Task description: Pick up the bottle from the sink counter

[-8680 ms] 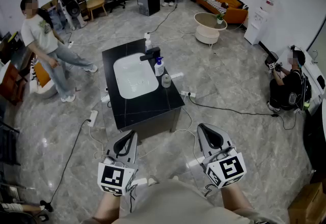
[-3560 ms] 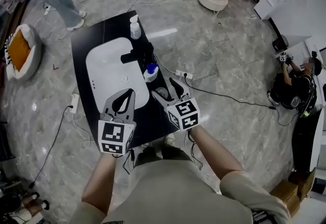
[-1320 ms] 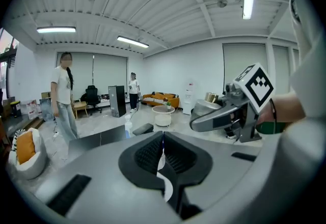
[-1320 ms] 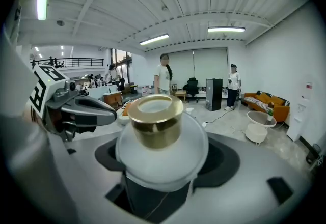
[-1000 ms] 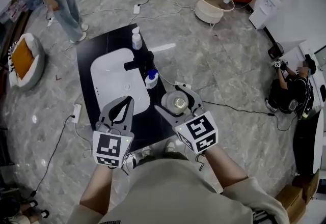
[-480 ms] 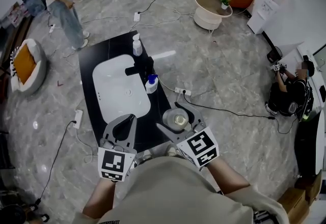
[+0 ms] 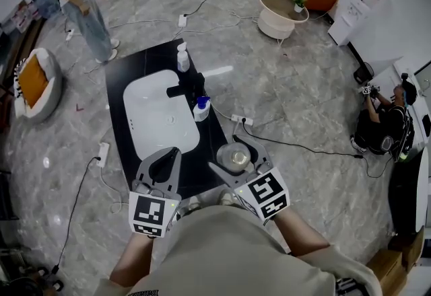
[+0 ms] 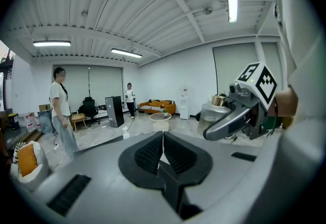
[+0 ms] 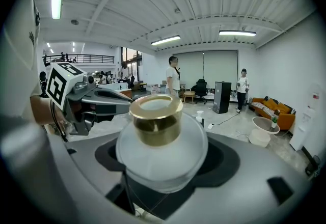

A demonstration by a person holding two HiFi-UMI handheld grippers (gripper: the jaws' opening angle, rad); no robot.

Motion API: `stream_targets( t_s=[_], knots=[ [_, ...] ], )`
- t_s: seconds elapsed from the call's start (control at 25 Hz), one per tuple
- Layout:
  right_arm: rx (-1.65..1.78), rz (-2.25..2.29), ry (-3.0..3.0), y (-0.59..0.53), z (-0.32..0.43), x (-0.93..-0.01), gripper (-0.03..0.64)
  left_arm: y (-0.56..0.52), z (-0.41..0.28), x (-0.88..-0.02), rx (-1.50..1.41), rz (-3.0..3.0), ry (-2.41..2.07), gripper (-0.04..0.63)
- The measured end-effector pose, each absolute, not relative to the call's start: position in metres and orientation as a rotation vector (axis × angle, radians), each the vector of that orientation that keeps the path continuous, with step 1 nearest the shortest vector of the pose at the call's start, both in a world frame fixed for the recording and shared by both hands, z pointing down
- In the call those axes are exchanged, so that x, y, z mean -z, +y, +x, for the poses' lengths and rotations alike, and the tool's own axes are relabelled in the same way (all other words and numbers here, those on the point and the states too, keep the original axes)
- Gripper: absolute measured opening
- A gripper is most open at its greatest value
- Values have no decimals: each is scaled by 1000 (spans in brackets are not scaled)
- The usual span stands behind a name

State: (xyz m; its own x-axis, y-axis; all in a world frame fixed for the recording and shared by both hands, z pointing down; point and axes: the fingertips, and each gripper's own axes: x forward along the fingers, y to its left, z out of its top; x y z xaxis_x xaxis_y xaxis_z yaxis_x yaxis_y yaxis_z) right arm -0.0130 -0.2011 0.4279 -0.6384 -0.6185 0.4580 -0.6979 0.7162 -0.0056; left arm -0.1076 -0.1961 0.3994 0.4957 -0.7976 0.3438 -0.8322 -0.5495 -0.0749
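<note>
The bottle (image 7: 234, 159) is a round frosted jar with a gold cap (image 9: 155, 118). My right gripper (image 7: 237, 149) is shut on it and holds it upright in the air, over the near right corner of the black sink counter (image 7: 121, 66). In the right gripper view the bottle (image 9: 162, 149) fills the space between the jaws. My left gripper (image 7: 168, 152) hovers beside it at the counter's near edge, shut with nothing in it; its ribbed pads (image 8: 150, 152) meet.
A white basin (image 7: 158, 113) and a black faucet (image 7: 185, 88) sit in the counter. A blue-capped pump bottle (image 7: 201, 110) and a white pump bottle (image 7: 182, 58) stand along its right side. Cables and power strips (image 7: 102, 153) lie on the floor. A person (image 7: 77, 2) stands beyond the counter.
The right gripper closed on the bottle at the counter and lifted it. Over the last second both grippers drew slightly toward me with the bottle held. The standing person shifted.
</note>
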Motion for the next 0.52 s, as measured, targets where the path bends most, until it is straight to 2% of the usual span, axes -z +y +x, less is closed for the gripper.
stream_targets(
  t_s=[0.52],
  knots=[
    [-206,1000,-2492,-209,-11,-421,327,-199,-107,-398,-512,2618,-1441,8]
  ],
)
